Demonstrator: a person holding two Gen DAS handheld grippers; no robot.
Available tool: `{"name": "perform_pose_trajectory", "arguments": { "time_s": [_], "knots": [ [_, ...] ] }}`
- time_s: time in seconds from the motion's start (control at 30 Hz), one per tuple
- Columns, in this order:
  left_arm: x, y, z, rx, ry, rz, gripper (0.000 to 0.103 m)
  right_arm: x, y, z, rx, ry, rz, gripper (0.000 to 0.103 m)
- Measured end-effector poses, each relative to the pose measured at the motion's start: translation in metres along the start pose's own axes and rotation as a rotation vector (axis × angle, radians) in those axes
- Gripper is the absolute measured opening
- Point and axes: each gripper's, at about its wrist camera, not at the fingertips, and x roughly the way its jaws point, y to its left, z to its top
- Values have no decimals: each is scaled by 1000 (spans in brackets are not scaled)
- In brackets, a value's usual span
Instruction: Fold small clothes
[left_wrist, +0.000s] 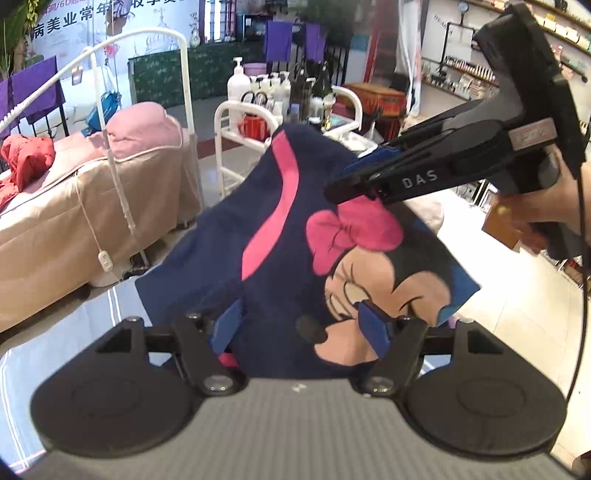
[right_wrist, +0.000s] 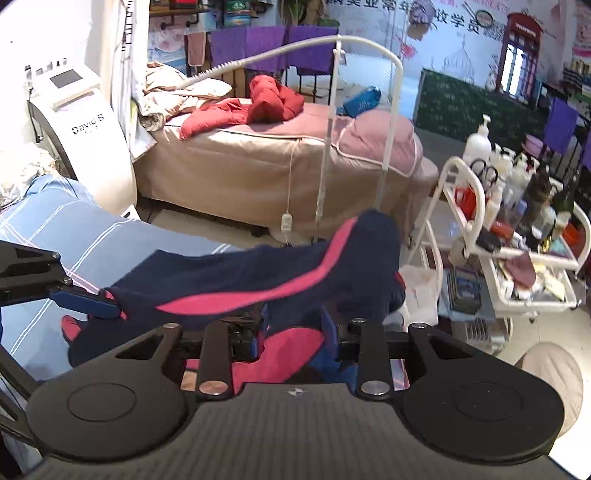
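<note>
Both grippers held one small piece of clothing up in the air. It was a dark blue garment (left_wrist: 280, 236) with a pink stripe and a cartoon mouse with a pink bow on it. In the left wrist view, the left gripper (left_wrist: 299, 328) had its blue fingers (left_wrist: 373, 325) set fairly wide apart with the bottom part of the cloth lying between them, and I could not tell if they really pinched it. The right gripper (left_wrist: 354, 184) came in from the upper right and its fingers were squeezed together on the top edge of the cloth, just above the pink bow. A hand (left_wrist: 546, 206) held that tool by its handle. In the right wrist view, the garment (right_wrist: 258, 273) hung stretched between the two tools, with the left gripper (right_wrist: 110, 306) clamped on its left end. The right gripper (right_wrist: 295, 343) had cloth bunched between its fingers. Under the garment was a blue striped sheet (right_wrist: 66, 236). Behind it stood a tan bed (right_wrist: 240, 173) with a red jacket (right_wrist: 269, 99) on top, and a white cart (right_wrist: 517, 243) full of bottles stood off to the right.
</note>
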Motion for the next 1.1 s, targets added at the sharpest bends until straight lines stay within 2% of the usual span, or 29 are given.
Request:
{"name": "perform_pose_trajectory", "arguments": {
  "time_s": [0.27,0.53,0.6,0.63,0.73,0.97,1.1],
  "knots": [
    [21,2,-4,1,35,14,81,17,7,-20,-16,48,-5,57],
    [24,3,-1,-1,33,16,91,23,3,-28,-9,35,-3,61],
    [20,3,2,-12,25,10,97,16,1,-26,7,-2,2,65],
    [16,3,3,-16,18,9,102,11,1,-24,22,-22,4,71],
    [4,5,8,-38,-5,14,103,-5,1,-17,58,-71,-9,103],
    [-25,5,21,-63,3,81,103,-51,19,2,73,-118,-98,103],
    [-46,6,27,-59,-6,154,103,-70,22,6,141,-98,-129,103]
  ]
}}
